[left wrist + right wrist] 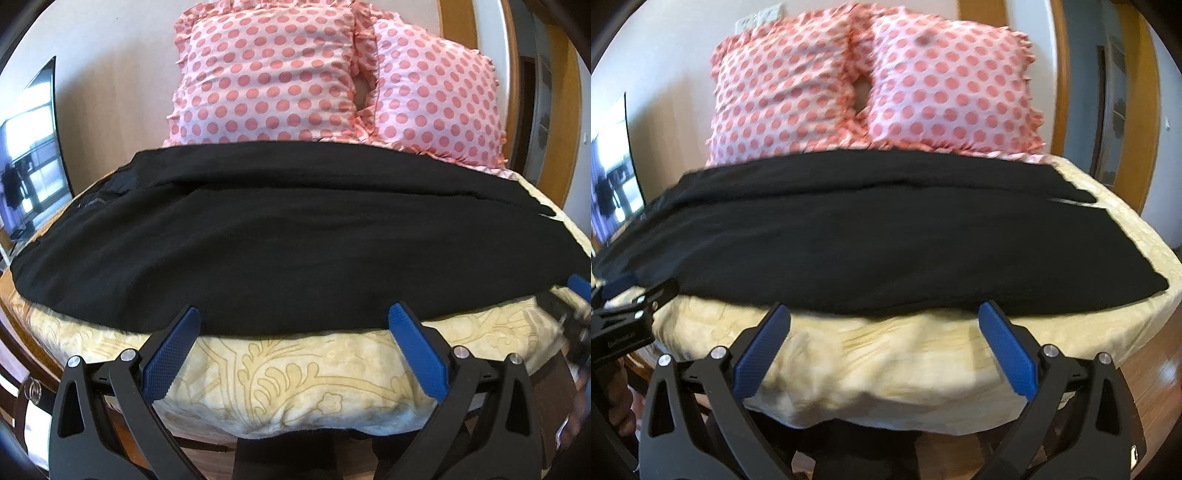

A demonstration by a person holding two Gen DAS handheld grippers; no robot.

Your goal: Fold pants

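Observation:
Black pants (280, 240) lie spread flat across the bed, and also fill the middle of the right wrist view (871, 243). My left gripper (293, 314) is open, its blue fingertips (190, 317) at the pants' near edge, holding nothing. My right gripper (884, 314) is open too, its fingertips (988, 312) at the near hem, empty. The right gripper shows at the right edge of the left wrist view (578, 291). The left gripper shows at the left edge of the right wrist view (624, 295).
The bed has a cream patterned cover (295, 376). Two pink polka-dot pillows (266, 74) stand against the wall behind the pants. A TV screen (33, 155) is at the left. A wooden door frame (1145, 110) stands at the right.

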